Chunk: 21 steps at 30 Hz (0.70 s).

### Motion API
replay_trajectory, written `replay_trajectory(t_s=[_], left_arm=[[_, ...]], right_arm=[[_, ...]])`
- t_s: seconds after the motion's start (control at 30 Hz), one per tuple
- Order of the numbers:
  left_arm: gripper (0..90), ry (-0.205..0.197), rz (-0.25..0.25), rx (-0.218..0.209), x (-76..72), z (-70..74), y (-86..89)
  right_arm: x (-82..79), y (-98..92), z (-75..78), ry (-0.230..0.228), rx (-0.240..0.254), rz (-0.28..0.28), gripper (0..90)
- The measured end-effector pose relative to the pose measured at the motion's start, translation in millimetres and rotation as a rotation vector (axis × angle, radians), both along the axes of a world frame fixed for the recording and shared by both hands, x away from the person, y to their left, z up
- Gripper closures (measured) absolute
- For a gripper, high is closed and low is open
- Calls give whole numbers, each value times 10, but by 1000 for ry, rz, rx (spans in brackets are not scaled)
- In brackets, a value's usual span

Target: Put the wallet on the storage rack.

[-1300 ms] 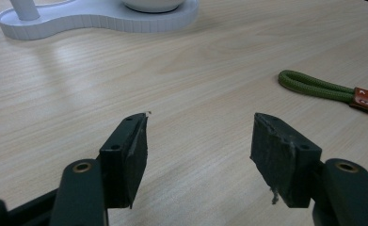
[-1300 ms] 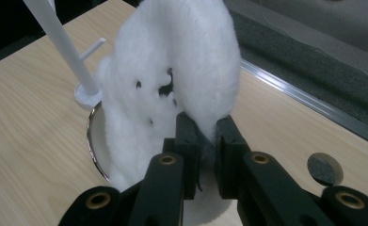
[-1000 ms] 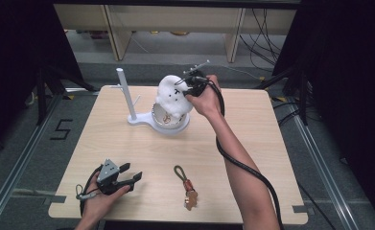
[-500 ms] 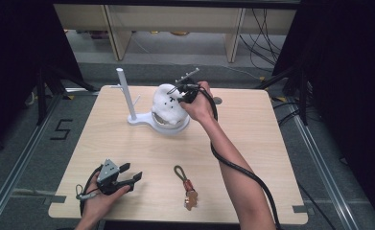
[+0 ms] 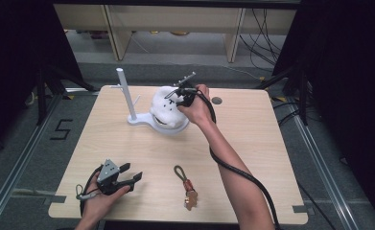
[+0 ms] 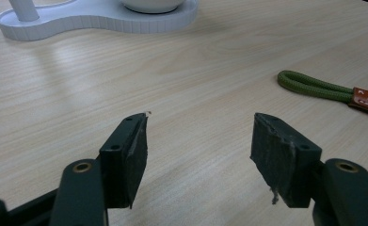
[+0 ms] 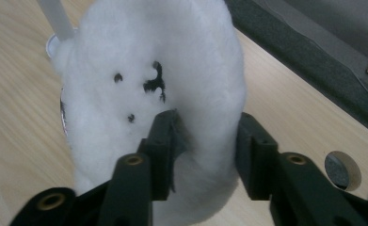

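White plush toy (image 7: 158,108) sits on the white stand (image 5: 149,123); right gripper (image 7: 205,141), jaws just opened, straddles a fold of it. High view adds left gripper (image 5: 127,175), spread, and keychain (image 5: 185,186) on table (image 5: 271,143).

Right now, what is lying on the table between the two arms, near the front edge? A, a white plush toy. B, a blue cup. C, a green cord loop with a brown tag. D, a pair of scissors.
C: the high view shows a green cord loop with a brown tag lying on the table near its front edge.
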<state>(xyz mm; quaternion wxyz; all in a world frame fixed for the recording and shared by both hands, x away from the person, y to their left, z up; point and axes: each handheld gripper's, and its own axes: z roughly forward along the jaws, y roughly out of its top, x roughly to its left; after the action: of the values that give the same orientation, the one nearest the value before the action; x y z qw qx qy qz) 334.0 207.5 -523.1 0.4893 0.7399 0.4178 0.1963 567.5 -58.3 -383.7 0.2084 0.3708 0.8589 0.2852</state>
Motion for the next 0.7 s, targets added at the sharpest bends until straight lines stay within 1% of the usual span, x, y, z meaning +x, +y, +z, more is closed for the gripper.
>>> replay_trajectory(t_s=[0.03, 0.07, 0.1, 0.13, 0.17, 0.23, 0.27, 0.3, 0.33, 0.4, 0.47, 0.53, 0.57, 0.6, 0.63, 0.67, 0.7], left_arm=[[362, 0, 0, 1, 0, 0, -1], [362, 0, 0, 1, 0, 0, -1], [362, 1, 5, 8, -5, 4, -1], [362, 1, 5, 8, -5, 4, -1], [362, 1, 6, 7, -6, 4, -2], [362, 1, 6, 8, -6, 4, -2], [361, 1, 6, 8, -6, 4, -2], [361, 2, 8, 6, -5, 3, -4], [361, 2, 8, 6, -5, 3, -4], [359, 4, 11, 6, -2, 5, 4], [358, 4, 14, 3, 0, 4, 5], [351, 4, 19, -3, 2, 5, 9], [348, 5, 19, 1, 2, 9, 12], [345, 5, 19, 1, 2, 9, 12], [342, 1, 16, -12, 1, 24, 2], [340, 1, 16, -12, 1, 24, 2], [339, -7, 9, -20, 1, 53, -9]], right_arm=[[-5, -13, 5, -5, 9, -6, 522], [-5, -13, 5, -5, 9, -6, 522], [-8, -30, 24, -21, 17, -13, 476], [-8, -30, 24, -21, 17, -13, 476], [-17, -53, 56, -25, 31, -17, 443], [-27, -76, 91, -36, 48, -23, 419], [-27, -76, 91, -36, 48, -23, 419], [-53, -117, 146, -47, 63, -37, 403], [-53, -117, 146, -47, 63, -37, 403], [-105, -190, 205, -59, 89, -50, 388], [-128, -223, 220, -57, 96, -53, 385], [-204, -339, 229, -45, 122, -62, 385], [-235, -387, 222, -40, 128, -70, 388], [-259, -442, 207, -40, 133, -64, 392], [-317, -457, 199, 10, 164, -109, 395], [-317, -457, 199, 10, 164, -109, 395], [-388, -586, 124, 26, 181, -121, 409]])
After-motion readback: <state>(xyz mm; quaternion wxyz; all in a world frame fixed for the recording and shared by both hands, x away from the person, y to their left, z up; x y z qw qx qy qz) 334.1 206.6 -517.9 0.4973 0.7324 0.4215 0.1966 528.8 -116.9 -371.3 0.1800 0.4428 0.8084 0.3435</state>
